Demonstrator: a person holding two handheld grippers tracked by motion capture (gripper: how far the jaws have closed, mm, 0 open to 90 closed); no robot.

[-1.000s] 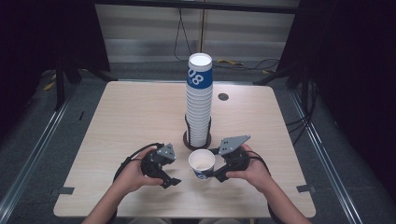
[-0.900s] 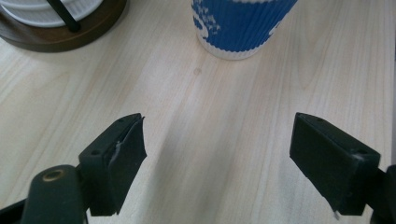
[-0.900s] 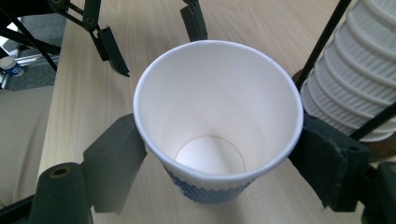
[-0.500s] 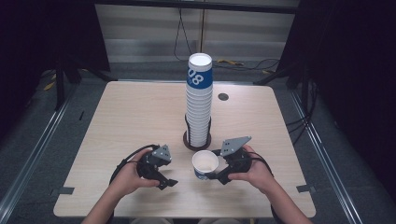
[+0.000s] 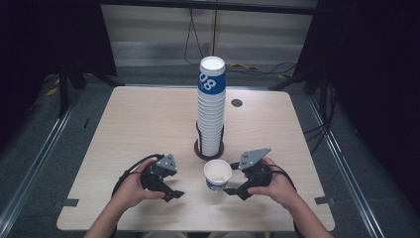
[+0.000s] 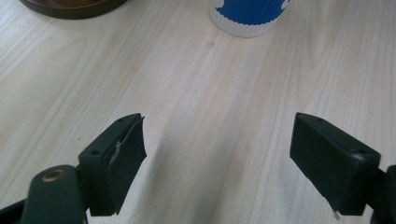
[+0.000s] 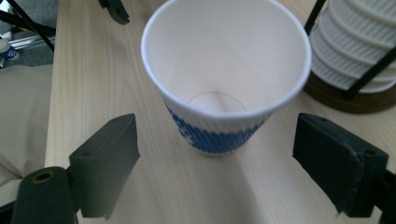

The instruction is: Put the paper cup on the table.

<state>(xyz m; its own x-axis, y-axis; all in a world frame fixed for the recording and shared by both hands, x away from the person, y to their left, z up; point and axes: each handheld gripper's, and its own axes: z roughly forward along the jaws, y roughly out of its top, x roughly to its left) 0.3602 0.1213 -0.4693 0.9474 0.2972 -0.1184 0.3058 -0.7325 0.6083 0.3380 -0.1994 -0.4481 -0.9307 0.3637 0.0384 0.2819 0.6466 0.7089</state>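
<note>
1 paper cup [image 5: 217,174] stands upright on the table [image 5: 138,124], just in front of the cup stack [image 5: 211,106]. My right hand-held gripper [image 5: 234,191] has just been opening, pads clear of it, releasing it. My left hand-held gripper [image 5: 174,194] waits open, empty.

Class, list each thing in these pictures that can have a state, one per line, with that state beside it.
Single cup: upright, empty, standing free on the table.
Cup stack: upright in its holder.
Right gripper: jaws have just been opening, now clear of the cup.
Left gripper: open, empty.
</note>
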